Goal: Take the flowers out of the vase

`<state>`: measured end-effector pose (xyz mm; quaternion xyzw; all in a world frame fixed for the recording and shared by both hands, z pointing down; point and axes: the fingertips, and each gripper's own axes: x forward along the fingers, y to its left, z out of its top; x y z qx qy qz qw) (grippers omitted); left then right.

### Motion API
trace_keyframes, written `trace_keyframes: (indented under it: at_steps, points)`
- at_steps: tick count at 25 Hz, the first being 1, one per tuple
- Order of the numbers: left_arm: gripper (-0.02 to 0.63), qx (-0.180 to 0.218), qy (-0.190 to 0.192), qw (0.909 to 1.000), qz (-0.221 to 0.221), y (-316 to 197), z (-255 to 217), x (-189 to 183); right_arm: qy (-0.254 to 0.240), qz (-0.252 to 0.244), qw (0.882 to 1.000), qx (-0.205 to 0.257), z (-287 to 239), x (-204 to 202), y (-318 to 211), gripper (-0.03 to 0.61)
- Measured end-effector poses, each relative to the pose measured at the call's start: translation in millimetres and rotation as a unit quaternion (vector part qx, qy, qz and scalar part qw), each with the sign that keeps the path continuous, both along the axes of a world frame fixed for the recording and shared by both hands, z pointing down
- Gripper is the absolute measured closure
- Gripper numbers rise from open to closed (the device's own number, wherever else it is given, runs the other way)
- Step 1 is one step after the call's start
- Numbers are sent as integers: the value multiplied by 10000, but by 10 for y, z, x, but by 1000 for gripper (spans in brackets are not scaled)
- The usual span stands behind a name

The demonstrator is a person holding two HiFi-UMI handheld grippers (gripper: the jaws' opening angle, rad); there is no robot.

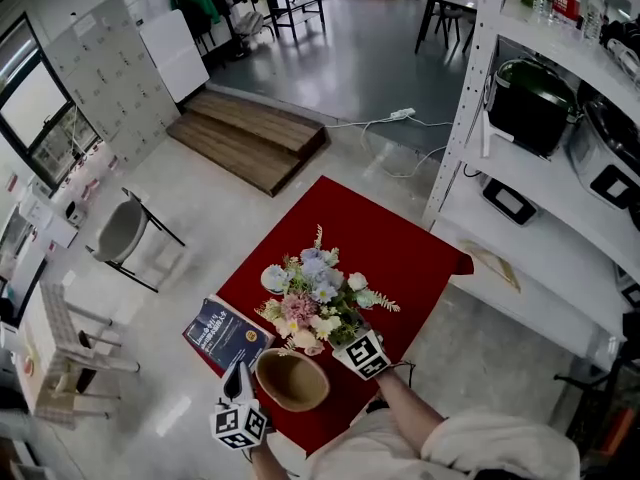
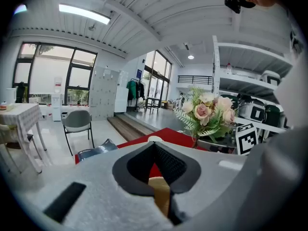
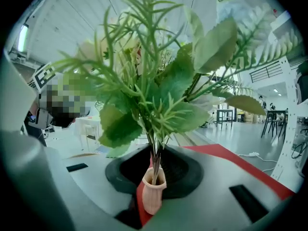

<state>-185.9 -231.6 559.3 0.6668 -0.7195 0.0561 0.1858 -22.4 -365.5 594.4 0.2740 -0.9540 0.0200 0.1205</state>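
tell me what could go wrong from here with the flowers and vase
1. The right gripper holds the flowers only by a small peach sleeve at the stem base; the top-heavy bunch could tilt or slip.
2. The left gripper pinches just the vase wall, near the red table's close edge; a tug could tip it off.

Low in the frame, the left hand-held gripper [image 1: 240,373] clamps the vase [image 1: 290,380] rim; the right hand-held gripper [image 1: 345,340], forearm [image 1: 408,406] extended, pinches the flowers [image 1: 315,303] at their base
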Motion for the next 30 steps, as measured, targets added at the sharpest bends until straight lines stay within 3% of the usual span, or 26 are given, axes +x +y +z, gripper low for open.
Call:
trace_keyframes:
  at_steps: [20,30]
  points:
    - [604,347,320,9988,118,118,-122,-182,-538,683,9962,-101,-334,141,-106,514]
    - [604,349,28,9985,423,16,-190,-138,-925,1062,9894,-362,-574,242,-187,517]
